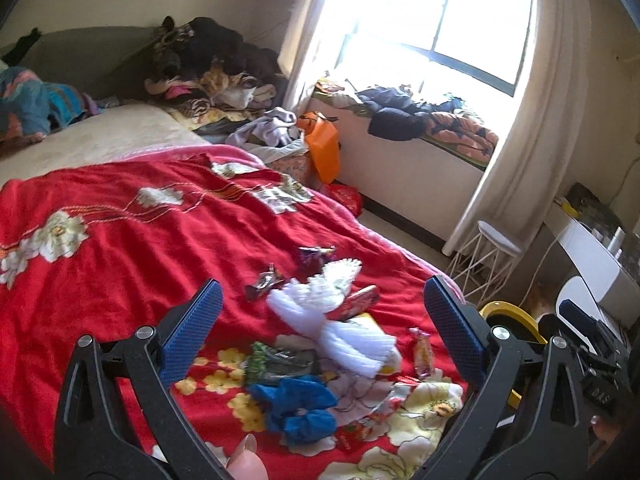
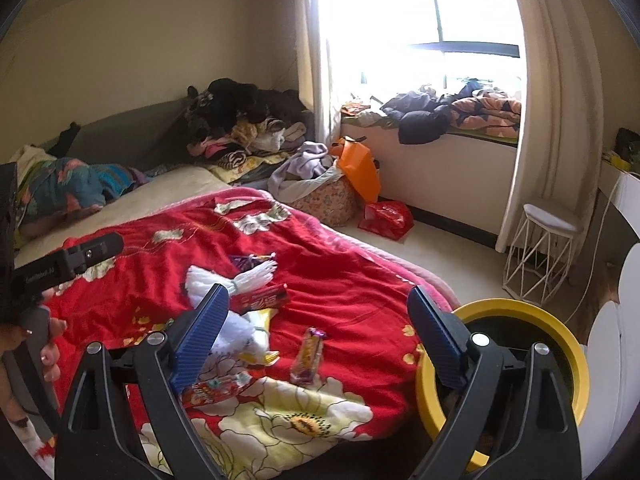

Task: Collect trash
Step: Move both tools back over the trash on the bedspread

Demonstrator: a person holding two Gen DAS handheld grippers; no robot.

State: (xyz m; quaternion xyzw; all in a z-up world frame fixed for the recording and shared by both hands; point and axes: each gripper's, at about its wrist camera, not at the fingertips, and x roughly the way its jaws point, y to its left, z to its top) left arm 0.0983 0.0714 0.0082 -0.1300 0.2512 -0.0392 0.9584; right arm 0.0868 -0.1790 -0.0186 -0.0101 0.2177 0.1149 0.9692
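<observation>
Several wrappers [image 1: 272, 280] lie on the red blanket [image 1: 120, 240], ahead of both tongs. The left gripper [image 1: 324, 320] and right gripper [image 2: 320, 320] hover spread wide, holding nothing. The yellow bin [image 2: 520, 308] stands beside the bed.

A red bedspread [image 2: 320, 280] with white and yellow flowers holds a blue scrunchie [image 1: 296, 408] beside a yellow-rimmed black bin [image 2: 504, 312].

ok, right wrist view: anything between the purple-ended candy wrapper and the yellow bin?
Only bare red blanket between candy wrapper and yellow bin, in the right wrist view.
</observation>
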